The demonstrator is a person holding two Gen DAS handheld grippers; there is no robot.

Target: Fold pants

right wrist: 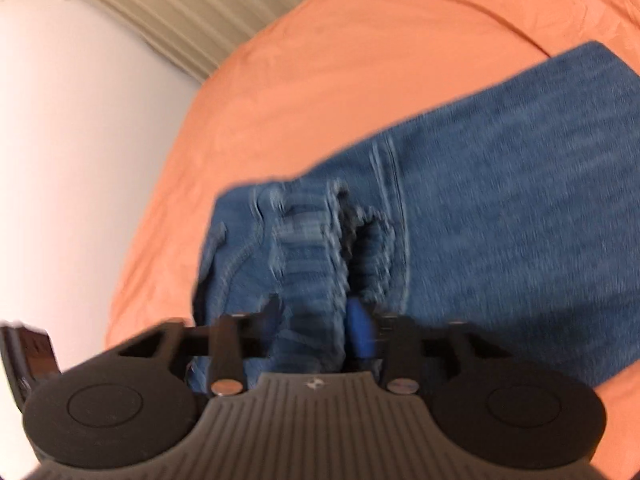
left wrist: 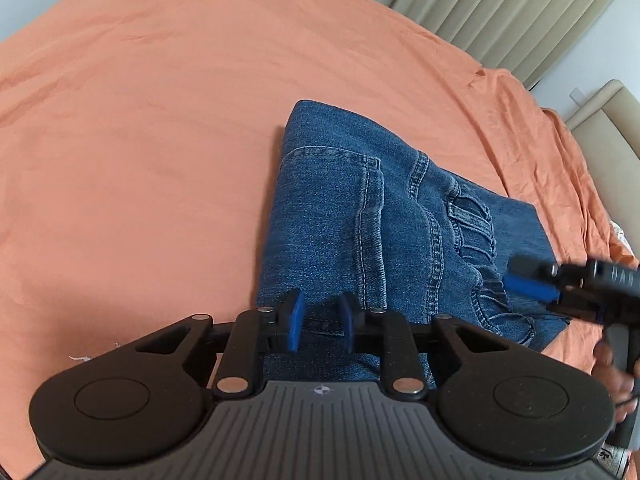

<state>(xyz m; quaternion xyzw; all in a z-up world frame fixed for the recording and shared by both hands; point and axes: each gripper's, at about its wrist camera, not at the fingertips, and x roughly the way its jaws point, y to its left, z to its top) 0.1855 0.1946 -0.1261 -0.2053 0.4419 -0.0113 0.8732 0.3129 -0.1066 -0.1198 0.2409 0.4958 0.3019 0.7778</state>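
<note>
Blue jeans (left wrist: 340, 200) lie folded on the orange bed sheet (left wrist: 140, 140), back pocket up. My left gripper (left wrist: 320, 318) stands over their near edge. Its blue-padded jaws are narrowly apart with flat denim showing between them, not pinched. My right gripper (left wrist: 532, 280) reaches in from the right onto the gathered waistband (left wrist: 476, 232). In the blurred right wrist view the right gripper (right wrist: 318, 320) has a thick fold of waistband (right wrist: 312, 264) filling the space between its fingers, and the rest of the jeans (right wrist: 500, 200) stretches away to the right.
The orange sheet (right wrist: 320, 60) spreads wide to the left of and behind the jeans. Beige curtains (left wrist: 500, 8) hang beyond the bed, and a padded beige panel (left wrist: 608, 120) stands at the far right. A hand (left wrist: 608, 364) holds the right gripper's handle. A white wall (right wrist: 80, 160) borders the bed.
</note>
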